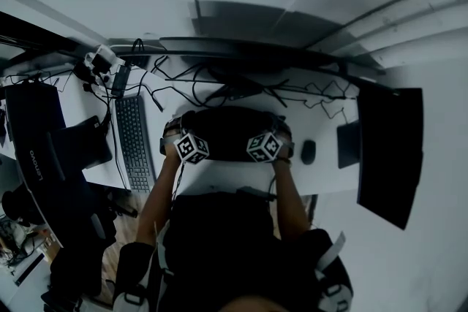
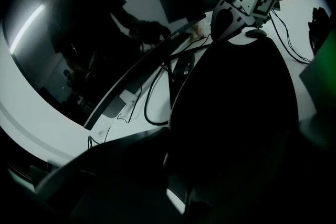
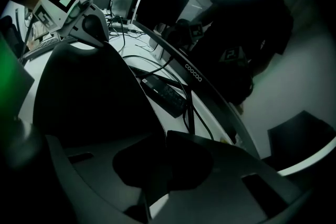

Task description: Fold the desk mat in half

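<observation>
At the middle of the white desk, the desk mat is lying between the keyboard and the mouse, with its near edge rising off the surface as a dark arching sheet. The fold is seemingly in its lifting stage. The left gripper is pinching one near corner, jaws closed on the mat's edge, and the right gripper is clamping the other corner likewise. Next, both corners are probably needing an even carry over toward the cables at the back, then a lowering with the edges matched. The forearms are reaching forward, roughly parallel, grippers level and side by side.
</observation>
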`<state>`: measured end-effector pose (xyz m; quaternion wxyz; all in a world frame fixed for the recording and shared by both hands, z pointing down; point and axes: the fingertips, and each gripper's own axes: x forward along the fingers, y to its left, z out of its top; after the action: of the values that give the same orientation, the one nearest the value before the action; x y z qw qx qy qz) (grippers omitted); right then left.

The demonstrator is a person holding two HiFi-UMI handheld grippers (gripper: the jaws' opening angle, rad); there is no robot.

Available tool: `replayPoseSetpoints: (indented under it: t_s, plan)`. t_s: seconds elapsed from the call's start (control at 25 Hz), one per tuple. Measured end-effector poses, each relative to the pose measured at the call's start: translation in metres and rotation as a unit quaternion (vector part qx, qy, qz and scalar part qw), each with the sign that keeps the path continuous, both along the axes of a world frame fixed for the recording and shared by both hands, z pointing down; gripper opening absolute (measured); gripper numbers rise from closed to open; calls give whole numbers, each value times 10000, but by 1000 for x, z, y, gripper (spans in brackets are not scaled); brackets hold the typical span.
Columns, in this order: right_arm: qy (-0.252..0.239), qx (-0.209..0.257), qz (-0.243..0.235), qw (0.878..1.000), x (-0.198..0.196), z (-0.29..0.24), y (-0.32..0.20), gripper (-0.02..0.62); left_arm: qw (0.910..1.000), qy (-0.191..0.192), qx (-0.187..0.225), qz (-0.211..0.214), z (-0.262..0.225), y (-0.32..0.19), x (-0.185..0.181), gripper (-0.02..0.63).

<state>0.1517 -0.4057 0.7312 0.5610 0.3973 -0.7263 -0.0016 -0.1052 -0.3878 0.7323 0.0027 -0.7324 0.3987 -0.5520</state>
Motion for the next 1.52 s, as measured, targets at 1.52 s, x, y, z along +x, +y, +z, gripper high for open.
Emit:
replayPoseSetpoints:
  t_s: [1.52]
  plan:
    - [-3474, 1398, 1728, 9110, -52, -222, 102, 15, 9002, 3786, 1705, -1312, -250, 86, -28, 6]
